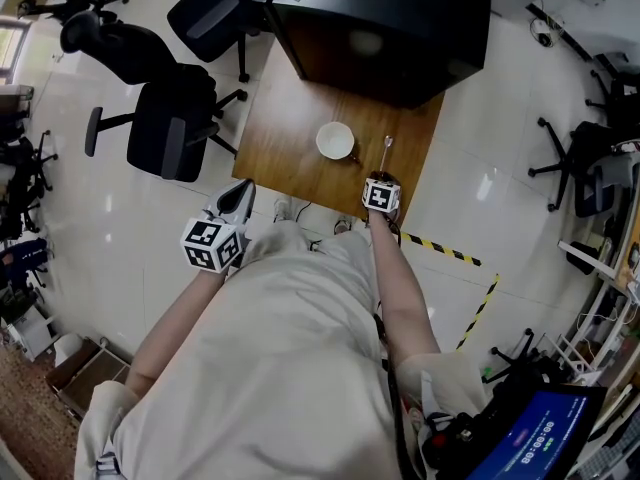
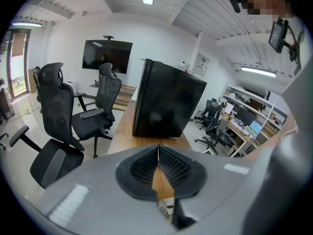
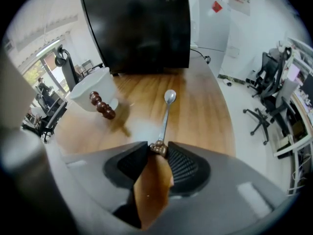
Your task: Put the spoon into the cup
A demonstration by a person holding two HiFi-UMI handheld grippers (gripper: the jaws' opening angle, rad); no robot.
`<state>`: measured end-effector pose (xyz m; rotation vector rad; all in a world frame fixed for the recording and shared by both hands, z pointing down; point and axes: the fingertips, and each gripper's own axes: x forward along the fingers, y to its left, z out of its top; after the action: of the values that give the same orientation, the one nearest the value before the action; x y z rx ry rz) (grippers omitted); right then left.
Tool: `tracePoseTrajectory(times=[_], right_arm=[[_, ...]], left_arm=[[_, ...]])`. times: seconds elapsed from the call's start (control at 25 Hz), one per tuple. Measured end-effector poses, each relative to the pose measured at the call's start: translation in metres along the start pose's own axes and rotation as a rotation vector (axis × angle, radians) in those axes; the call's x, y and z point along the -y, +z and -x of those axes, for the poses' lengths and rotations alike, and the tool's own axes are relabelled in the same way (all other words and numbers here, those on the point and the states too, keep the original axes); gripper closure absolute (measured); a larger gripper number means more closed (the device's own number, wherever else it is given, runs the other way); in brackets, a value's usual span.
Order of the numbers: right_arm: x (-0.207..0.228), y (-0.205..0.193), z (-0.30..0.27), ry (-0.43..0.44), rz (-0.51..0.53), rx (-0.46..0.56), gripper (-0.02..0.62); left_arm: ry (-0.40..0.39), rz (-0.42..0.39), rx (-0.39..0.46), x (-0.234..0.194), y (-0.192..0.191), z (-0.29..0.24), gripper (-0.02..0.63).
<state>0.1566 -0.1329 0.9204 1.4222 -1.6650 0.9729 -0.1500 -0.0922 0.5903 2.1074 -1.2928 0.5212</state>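
Note:
A white cup (image 1: 335,140) with a brown beaded handle stands on the wooden table (image 1: 290,138). The metal spoon (image 1: 387,150) lies flat just right of it, bowl pointing away from me. In the right gripper view the cup (image 3: 89,91) is at the left, and the spoon (image 3: 167,109) runs from its bowl down to its brown beaded end. My right gripper (image 3: 158,146) is shut on that end, at the table's near edge (image 1: 382,180). My left gripper (image 1: 238,197) hangs off the table's near-left corner, shut and holding nothing (image 2: 157,149).
A big black box (image 1: 390,28) fills the far part of the table behind the cup. Black office chairs (image 1: 175,118) stand to the left on the white floor. Yellow-black tape (image 1: 450,253) marks the floor at the right.

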Motion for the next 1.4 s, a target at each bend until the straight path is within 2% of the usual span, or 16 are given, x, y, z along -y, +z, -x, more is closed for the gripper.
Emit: tracePoseTrajectory(times=[0.16, 0.36, 0.6, 0.96, 1.2, 1.4], right_arm=[[-0.004, 0.006, 0.005, 0.025, 0.034, -0.001, 0.466], [0.007, 0.000, 0.006, 0.047, 0.002, -0.013, 0.466], [0.011, 0.012, 0.025, 0.131, 0.043, 0.017, 0.468], [0.018, 0.041, 0.059, 0.237, 0.039, 0.107, 0.468], [0.017, 0.054, 0.088, 0.272, 0.039, 0.152, 0.468], [0.004, 0.072, 0.126, 0.294, -0.014, 0.221, 0.468]], left_arm=[[0.002, -0.002, 0.001, 0.007, 0.001, -0.002, 0.627], [0.014, 0.001, 0.007, 0.022, 0.000, -0.005, 0.627], [0.043, 0.022, 0.041, 0.041, -0.001, -0.007, 0.627], [0.075, 0.074, 0.072, 0.066, -0.015, -0.009, 0.627], [0.048, 0.079, 0.100, 0.065, -0.008, -0.017, 0.627], [-0.020, 0.052, 0.112, 0.055, 0.013, -0.031, 0.627]])
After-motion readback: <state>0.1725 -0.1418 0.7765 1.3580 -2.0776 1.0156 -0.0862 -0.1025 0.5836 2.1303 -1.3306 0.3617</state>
